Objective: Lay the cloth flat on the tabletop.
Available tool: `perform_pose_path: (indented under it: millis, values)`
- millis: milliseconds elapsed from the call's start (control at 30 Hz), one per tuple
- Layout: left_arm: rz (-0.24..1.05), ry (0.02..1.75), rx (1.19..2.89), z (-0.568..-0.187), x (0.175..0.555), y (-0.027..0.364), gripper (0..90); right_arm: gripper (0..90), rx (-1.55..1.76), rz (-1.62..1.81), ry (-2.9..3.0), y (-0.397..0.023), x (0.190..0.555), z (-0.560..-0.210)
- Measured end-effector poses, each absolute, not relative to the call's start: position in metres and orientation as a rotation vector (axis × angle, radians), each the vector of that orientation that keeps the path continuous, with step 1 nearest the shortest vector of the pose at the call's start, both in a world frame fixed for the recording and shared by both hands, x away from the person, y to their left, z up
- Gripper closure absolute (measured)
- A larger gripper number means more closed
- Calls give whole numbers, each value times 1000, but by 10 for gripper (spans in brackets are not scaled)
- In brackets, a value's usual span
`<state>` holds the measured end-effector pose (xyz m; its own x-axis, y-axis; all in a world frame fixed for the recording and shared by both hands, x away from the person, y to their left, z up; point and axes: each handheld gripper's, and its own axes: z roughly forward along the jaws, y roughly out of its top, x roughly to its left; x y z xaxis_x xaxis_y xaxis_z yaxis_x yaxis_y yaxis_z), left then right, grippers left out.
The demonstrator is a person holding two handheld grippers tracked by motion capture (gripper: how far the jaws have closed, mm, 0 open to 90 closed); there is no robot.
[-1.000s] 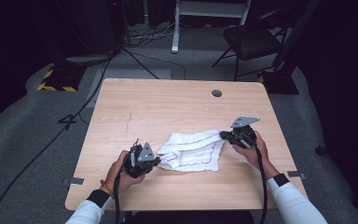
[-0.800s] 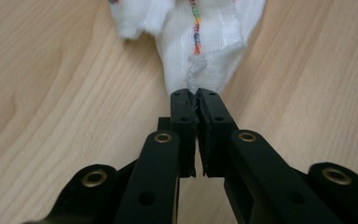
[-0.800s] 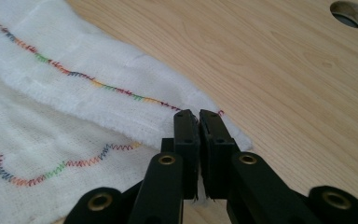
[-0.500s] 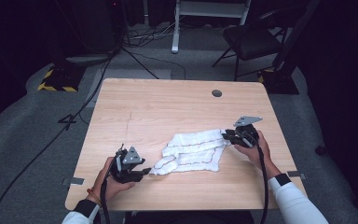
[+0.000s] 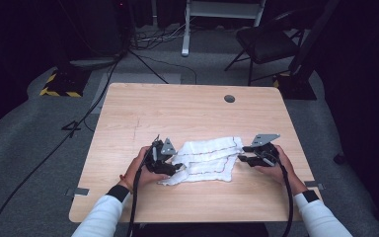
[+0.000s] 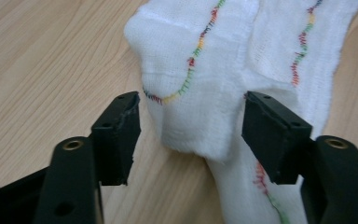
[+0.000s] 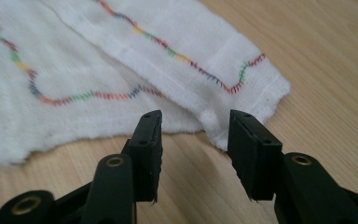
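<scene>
White cloth (image 5: 205, 160) lies folded at lower centre of the wooden table (image 5: 187, 111); left gripper (image 6: 191, 130) and right gripper (image 7: 193, 140) jaws have just been opening, nothing pinched, cloth edge btwn each pair, so fold step looks released; next: re-grip an edge.

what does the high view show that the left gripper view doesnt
High view alone: the whole table, both hands, the right gripper at the cloth's right end, a chair and cables on the floor. Left gripper view alone: the coloured zigzag stitching up close, and a fold of cloth between open jaws that have just been opening. Both: the white cloth, the left gripper and the wooden tabletop.
</scene>
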<state>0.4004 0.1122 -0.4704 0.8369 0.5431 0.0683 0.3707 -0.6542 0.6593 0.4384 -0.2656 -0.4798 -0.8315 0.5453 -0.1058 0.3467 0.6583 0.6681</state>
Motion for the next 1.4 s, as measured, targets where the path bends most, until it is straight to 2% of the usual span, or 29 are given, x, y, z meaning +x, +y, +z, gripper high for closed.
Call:
perform_pose_path:
  millis: [100,167,200,267,300,367,433,467,733,767,833,933,967,1067,1167,1300,1400]
  values:
    - [338,679,2354,-473,409,111,477,555,724,926,2566,-264,444,-486]
    - [338,669,2349,-474,415,111,584,571,722,918,2559,-263,445,-488]
    - [357,655,2352,-474,417,111,584,620,726,929,2553,-264,446,-488]
    - [393,631,2364,-475,420,111,677,719,712,909,2533,-263,448,-489]
    - [394,634,2379,-474,424,110,753,786,712,900,2522,-264,449,-489]
    - [391,634,2365,-473,426,110,790,815,712,898,2515,-264,450,-489]
    - [398,654,2314,-468,430,112,800,896,711,896,2502,-263,450,-489]
    - [402,660,2303,-463,433,112,830,900,700,894,2474,-264,450,-485]
    - [430,658,2213,-443,437,115,846,895,745,1054,2399,-276,448,-461]
    - [440,669,2210,-443,440,115,846,825,723,1084,2411,-276,447,-461]
    - [437,698,2213,-445,445,116,846,746,722,1098,2434,-272,449,-465]
    - [428,725,2215,-449,450,118,846,699,723,1111,2464,-267,452,-471]
    - [435,742,2217,-450,452,120,846,630,730,1107,2477,-262,455,-476]
    - [430,781,2212,-454,460,126,846,548,718,1122,2500,-255,460,-481]
    - [420,821,2204,-458,468,132,846,505,686,1104,2545,-247,462,-486]
    - [417,856,2224,-467,477,136,846,485,677,1073,2552,-241,463,-490]
    - [418,858,2234,-469,480,137,847,560,680,1043,2537,-238,466,-493]
